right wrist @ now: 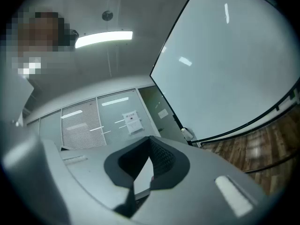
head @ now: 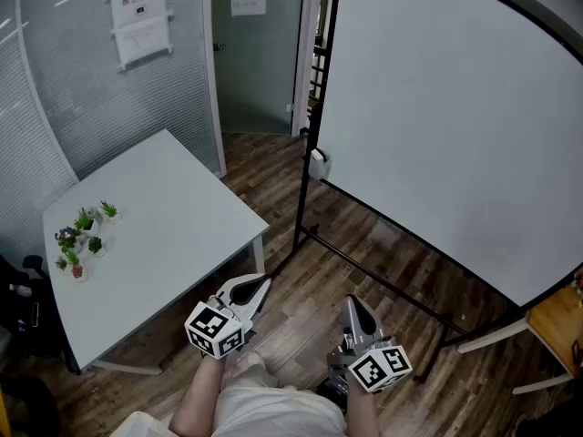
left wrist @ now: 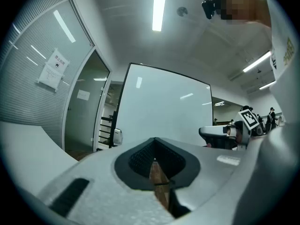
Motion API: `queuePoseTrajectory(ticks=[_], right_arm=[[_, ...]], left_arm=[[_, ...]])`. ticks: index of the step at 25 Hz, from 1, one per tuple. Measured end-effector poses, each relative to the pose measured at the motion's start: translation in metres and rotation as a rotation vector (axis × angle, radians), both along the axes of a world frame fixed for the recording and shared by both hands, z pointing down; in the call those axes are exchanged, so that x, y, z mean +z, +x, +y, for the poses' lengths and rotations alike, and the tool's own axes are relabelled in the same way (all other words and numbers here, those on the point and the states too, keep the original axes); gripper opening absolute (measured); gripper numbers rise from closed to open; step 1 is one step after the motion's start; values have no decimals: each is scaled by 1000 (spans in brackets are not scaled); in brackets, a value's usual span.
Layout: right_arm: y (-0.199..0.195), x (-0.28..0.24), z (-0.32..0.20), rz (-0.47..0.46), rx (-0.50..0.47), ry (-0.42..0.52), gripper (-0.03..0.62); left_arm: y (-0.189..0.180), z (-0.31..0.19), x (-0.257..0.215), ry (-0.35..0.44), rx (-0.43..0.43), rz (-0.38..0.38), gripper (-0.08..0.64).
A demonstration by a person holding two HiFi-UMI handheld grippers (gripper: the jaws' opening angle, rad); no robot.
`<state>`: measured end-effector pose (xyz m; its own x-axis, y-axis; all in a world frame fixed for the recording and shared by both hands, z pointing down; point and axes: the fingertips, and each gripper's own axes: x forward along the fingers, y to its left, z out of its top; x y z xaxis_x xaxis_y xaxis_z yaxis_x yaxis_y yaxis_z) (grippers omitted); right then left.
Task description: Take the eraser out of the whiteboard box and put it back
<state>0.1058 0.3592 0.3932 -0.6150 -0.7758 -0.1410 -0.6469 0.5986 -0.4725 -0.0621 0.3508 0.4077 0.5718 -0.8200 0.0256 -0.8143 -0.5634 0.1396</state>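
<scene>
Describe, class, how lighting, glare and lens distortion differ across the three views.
Head view: dim, even light, and the whiteboard shows no glare, though its top edge bows. Left gripper view: strong fisheye with dark corners, and a ceiling light burns bright. Right gripper view: the same fisheye, but the scene sits tilted and pale light streaks reflect off the whiteboard.

The left gripper [head: 260, 285] and the right gripper [head: 352, 304] each have a light grey shell, with black ribbed pads [left wrist: 139, 157] inside the jaws. Behind the jaws sits a cube [head: 219, 329] with black-and-white square markers. The person wears a light garment [head: 273, 414].
</scene>
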Motion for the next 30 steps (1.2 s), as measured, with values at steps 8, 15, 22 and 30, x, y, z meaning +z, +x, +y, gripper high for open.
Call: queuePoseTrajectory(ticks=[8,15,22,30], right_arm=[[-6,-1,1,25,-5,10,11],[-13,-1,1,35,-14,15,11],[-15,-1,1,59,-13,21,11],[-12,8,-1,275,49,71,11]], left_arm=[[-8,2,-4,19,-30,-16,5],[-15,5,-3,16,-38,-21,5],[-15,5,-4,17,-38,-19,5],[-26,-3,-5,36,-142,-47,3]])
